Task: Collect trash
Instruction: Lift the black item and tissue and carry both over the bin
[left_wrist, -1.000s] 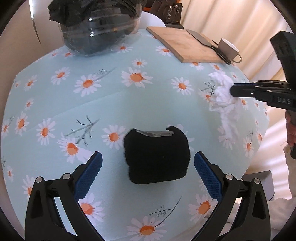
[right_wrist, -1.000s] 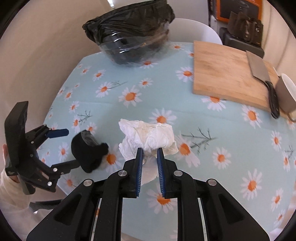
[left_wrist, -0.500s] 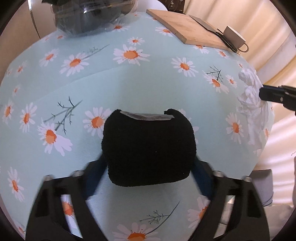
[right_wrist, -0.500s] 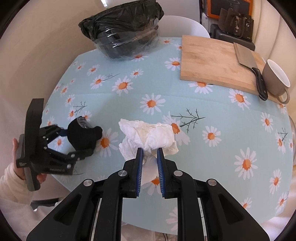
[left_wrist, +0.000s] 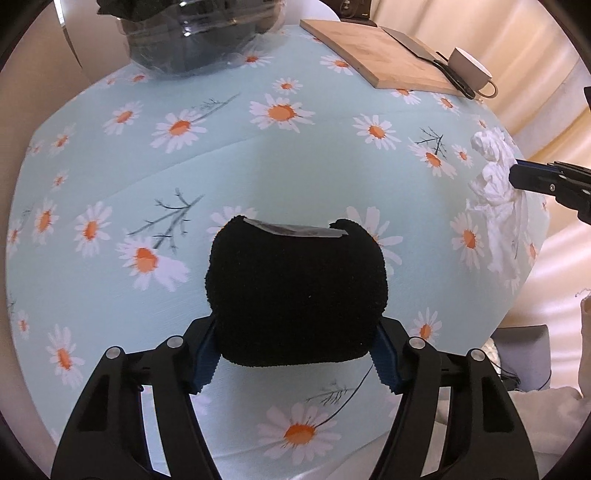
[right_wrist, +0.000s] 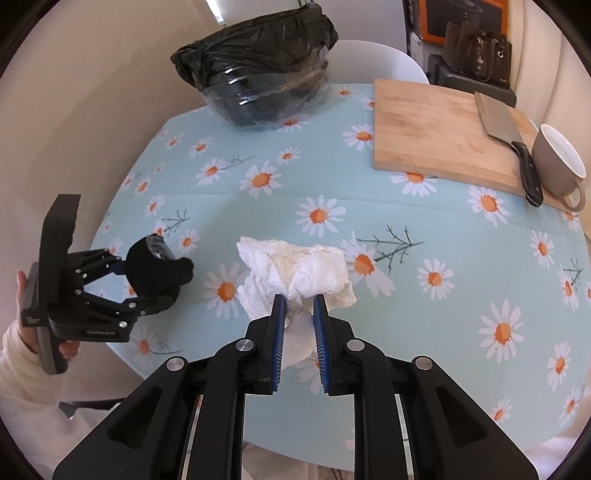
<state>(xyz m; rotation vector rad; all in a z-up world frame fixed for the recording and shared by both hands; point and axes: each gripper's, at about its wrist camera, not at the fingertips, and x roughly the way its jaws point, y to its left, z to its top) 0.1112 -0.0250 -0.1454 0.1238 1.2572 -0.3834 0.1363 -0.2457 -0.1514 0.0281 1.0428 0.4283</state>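
Left gripper (left_wrist: 295, 365): jaws just closing, pads gripping black fuzzy bundle (left_wrist: 295, 291). Right gripper (right_wrist: 298, 314): clamped on crumpled white tissue (right_wrist: 295, 269). Both over daisy tablecloth (right_wrist: 406, 295).

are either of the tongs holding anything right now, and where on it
The right tongs pinch the crumpled white tissue at its near edge. The left tongs, just closing, clamp the black fuzzy bundle across its lower sides.

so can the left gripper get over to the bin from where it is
Probably yes: the tablecloth between the left gripper, shut on the black bundle, and the lined bin lies bare.
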